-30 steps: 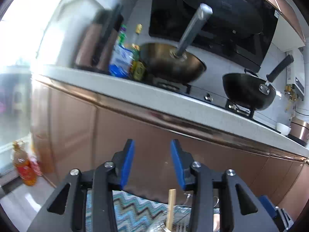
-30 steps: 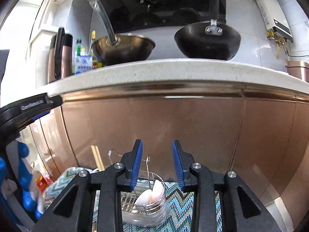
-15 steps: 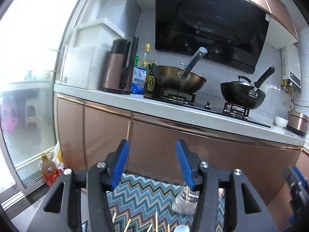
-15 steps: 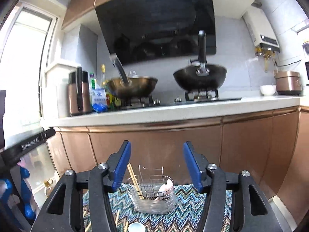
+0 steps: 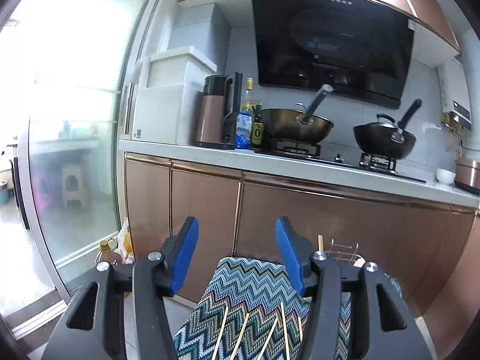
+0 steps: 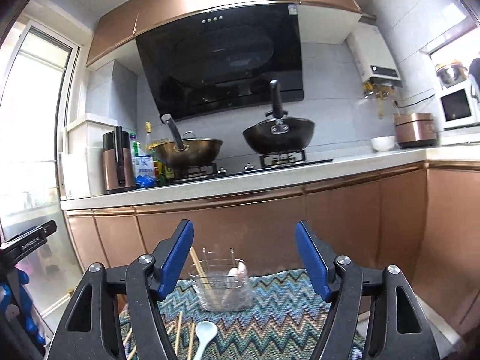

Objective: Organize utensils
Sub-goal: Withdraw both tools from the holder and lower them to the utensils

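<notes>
With the left claw (image 5: 237, 255) and right claw (image 6: 243, 261) both released and empty, the chopsticks (image 5: 240, 336) and white spoon (image 6: 204, 337) lying loose on the zigzag-clothed surface (image 6: 270, 324) before the wire holder (image 6: 223, 285) are judged light, stiff and slippery, best pinched mid-shaft.

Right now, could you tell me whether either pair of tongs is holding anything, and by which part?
Nothing is held: the left tongs and right tongs are both open and empty.
</notes>
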{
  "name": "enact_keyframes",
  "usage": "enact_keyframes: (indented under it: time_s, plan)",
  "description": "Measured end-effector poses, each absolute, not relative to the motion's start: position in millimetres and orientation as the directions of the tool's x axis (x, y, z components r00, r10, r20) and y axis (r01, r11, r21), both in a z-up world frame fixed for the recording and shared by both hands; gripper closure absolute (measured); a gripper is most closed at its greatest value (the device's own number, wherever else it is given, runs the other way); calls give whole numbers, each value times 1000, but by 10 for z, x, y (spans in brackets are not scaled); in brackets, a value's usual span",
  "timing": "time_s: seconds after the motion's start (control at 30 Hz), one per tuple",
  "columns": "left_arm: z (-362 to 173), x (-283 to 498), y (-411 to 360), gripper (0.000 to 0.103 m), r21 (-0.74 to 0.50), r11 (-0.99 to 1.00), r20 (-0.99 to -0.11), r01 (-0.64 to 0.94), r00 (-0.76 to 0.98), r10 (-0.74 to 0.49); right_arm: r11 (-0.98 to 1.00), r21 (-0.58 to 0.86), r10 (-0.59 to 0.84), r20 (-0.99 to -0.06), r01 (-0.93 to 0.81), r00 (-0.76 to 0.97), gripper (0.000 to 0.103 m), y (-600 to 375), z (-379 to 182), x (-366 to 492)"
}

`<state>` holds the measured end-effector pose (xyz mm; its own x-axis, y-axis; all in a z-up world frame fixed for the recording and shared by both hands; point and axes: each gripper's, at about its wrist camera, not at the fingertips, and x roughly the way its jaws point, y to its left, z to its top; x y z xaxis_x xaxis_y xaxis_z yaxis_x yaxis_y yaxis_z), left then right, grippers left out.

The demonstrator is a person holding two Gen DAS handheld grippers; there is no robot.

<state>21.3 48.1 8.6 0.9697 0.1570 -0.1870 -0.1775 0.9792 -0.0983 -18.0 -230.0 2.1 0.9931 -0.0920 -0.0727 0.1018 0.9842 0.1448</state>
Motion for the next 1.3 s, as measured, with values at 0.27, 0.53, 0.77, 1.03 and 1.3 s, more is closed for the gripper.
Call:
enact_keyframes:
  time_s: [0.27,0.53,0.77,1.03,1.3]
  plan:
    - [-35,123,321,51,-38,987,-200,-155,969,145,981,125,-143,-58,149,988,34,-2378,-21,-394]
    - [-53,126,312,51,-11,986,-187,-165,969,160,979,114,-159,-88,168,983,33,-2411,-73,-367]
    - [-122,214,300,51,8,987,-213,-163,964,161,987,88,-124,-137,137,983,34,-2326,-170,-248]
    - [-275,407,250,51,39,988,-259,-151,953,156,987,90,-116,-191,135,975,37,-2368,-313,-95]
    - [-446,607,276,51,57,985,-308,-164,935,174,988,84,-107,-240,130,965,39,-2383,-473,50]
